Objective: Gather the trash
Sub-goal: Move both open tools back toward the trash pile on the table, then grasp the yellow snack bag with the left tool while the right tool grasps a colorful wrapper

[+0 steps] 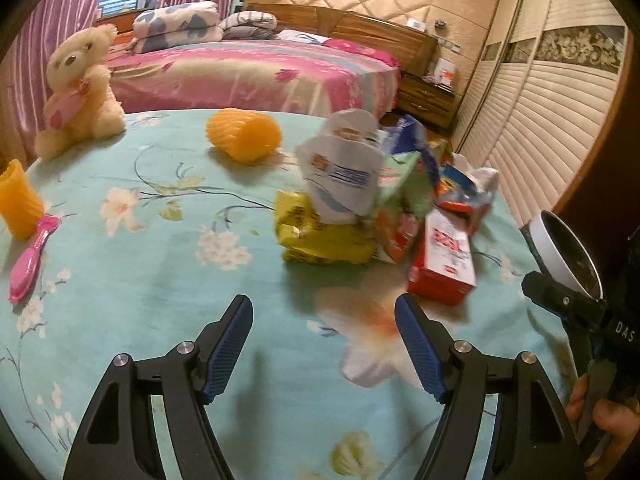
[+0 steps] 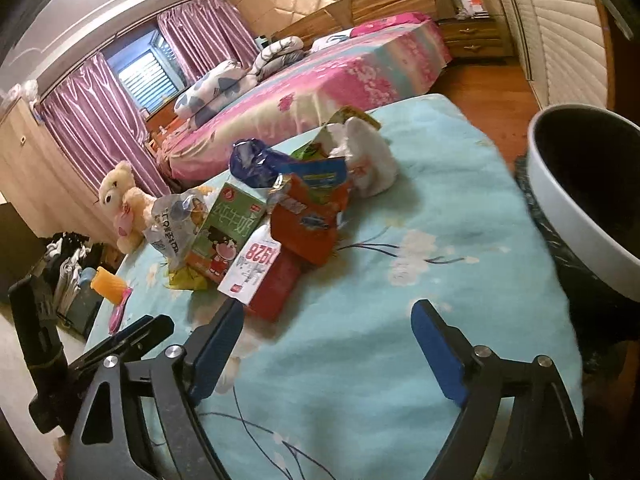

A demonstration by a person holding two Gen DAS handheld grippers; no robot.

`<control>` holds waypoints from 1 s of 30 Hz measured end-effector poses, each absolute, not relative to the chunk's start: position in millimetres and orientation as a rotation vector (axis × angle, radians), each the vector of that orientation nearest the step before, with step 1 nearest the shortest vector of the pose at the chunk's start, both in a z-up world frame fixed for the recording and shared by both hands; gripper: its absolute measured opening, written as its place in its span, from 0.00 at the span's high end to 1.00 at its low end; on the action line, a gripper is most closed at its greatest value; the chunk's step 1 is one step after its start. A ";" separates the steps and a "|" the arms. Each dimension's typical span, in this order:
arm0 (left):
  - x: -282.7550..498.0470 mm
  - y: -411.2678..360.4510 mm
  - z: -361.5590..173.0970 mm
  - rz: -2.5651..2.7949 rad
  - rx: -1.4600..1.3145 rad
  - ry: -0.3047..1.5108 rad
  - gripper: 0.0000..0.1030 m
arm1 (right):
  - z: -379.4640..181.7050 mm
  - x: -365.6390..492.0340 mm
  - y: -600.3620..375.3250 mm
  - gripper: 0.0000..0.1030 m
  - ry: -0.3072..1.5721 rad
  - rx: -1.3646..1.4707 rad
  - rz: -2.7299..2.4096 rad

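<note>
A pile of trash sits on the table with the light blue floral cloth (image 1: 160,264): a yellow wrapper (image 1: 320,236), a white crumpled packet (image 1: 340,172), a red and white box (image 1: 444,264), a green carton (image 2: 228,224), an orange bag (image 2: 308,220) and a white plastic bag (image 2: 372,160). My left gripper (image 1: 324,312) is open and empty, just short of the pile. My right gripper (image 2: 328,320) is open and empty, next to the red and white box (image 2: 260,276). A white bin with a black liner (image 2: 588,200) stands at the table's right edge, also seen in the left wrist view (image 1: 564,252).
A teddy bear (image 1: 80,88), two orange cups (image 1: 244,132) (image 1: 18,200) and a pink brush (image 1: 32,260) lie on the table's far and left parts. A bed (image 1: 256,68) stands behind the table. A wardrobe (image 1: 552,112) is on the right.
</note>
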State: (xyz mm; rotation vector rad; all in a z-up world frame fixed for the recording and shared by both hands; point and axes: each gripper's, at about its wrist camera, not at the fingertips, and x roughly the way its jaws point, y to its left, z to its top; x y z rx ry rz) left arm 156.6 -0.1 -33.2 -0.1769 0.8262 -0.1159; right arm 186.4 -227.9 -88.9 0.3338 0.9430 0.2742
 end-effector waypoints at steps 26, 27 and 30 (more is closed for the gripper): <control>230.3 8.4 -55.6 -0.165 -0.246 0.876 0.54 | -105.6 258.2 -205.5 0.48 0.935 0.321 0.267; 231.0 8.9 -56.5 -0.169 -0.250 0.880 0.58 | -106.0 258.3 -206.7 0.51 0.932 0.330 0.275; 229.8 12.0 -55.9 -0.176 -0.263 0.867 0.71 | -100.8 252.7 -206.9 0.80 0.904 0.321 0.292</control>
